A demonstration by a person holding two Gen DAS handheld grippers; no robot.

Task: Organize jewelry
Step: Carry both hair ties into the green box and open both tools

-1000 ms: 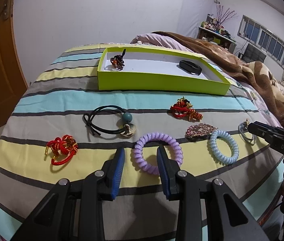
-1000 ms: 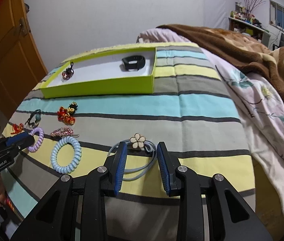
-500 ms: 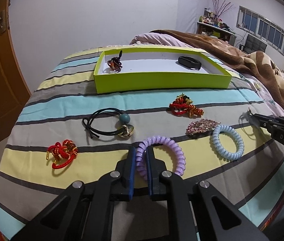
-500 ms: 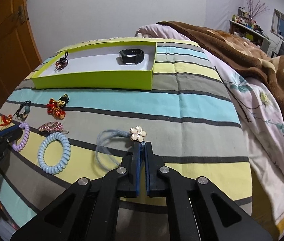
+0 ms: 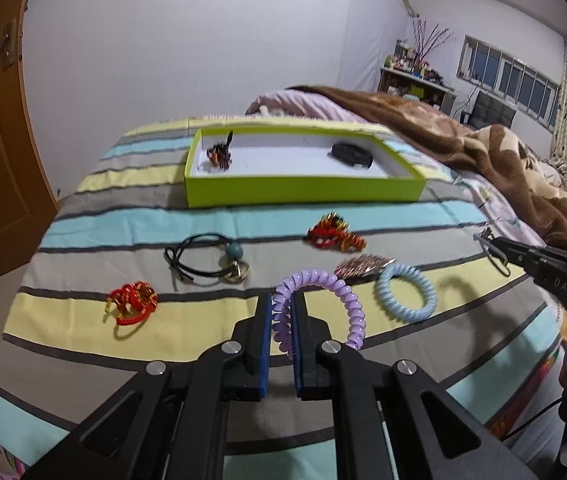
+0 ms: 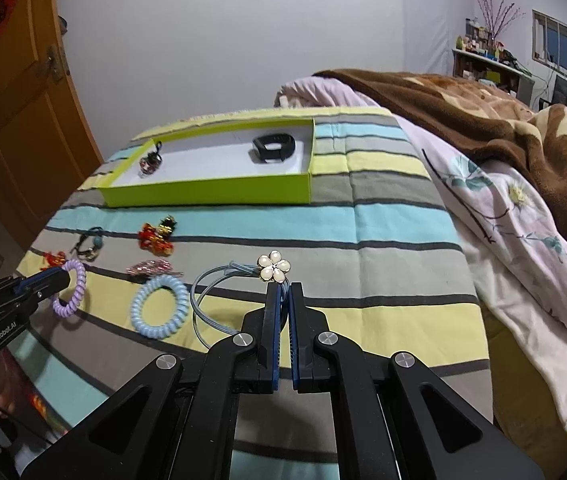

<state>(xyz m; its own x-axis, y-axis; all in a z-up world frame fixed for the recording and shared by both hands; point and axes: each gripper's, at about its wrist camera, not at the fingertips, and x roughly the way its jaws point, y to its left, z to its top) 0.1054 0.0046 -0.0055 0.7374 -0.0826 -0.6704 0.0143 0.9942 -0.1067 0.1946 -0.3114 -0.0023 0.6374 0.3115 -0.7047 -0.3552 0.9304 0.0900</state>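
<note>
Landmark: lime green tray (image 5: 303,191) on the striped bedspread (image 5: 123,216); all places are relative to it.

Left to right, nearer the camera than the tray:
- red knotted charm (image 5: 132,303), well in front of the tray's left end, flat on the spread.
- black cord with teal bead (image 5: 207,258), in front of the tray's left half.
- left gripper (image 5: 282,308), in front of the tray's middle; its jaws are clamped tight on the purple spiral hair tie (image 5: 323,304) (tie looks raised off the spread, its free loop hanging to the right).
- red and gold ornament (image 5: 333,232), just in front of the tray's right half.
- pink glitter clip (image 5: 359,267) and light blue spiral hair tie (image 5: 406,298), touching each other, further in front.
- right gripper (image 6: 282,300), well in front of the tray's right end; jaws pinched nearly closed on the blue cord band with a pearl flower (image 6: 273,267), the flower sitting just above the tips.

Inside the tray: 1 dark beaded charm (image 5: 219,155) at the left end, 1 black wristband (image 5: 352,155) toward the right end.
</note>
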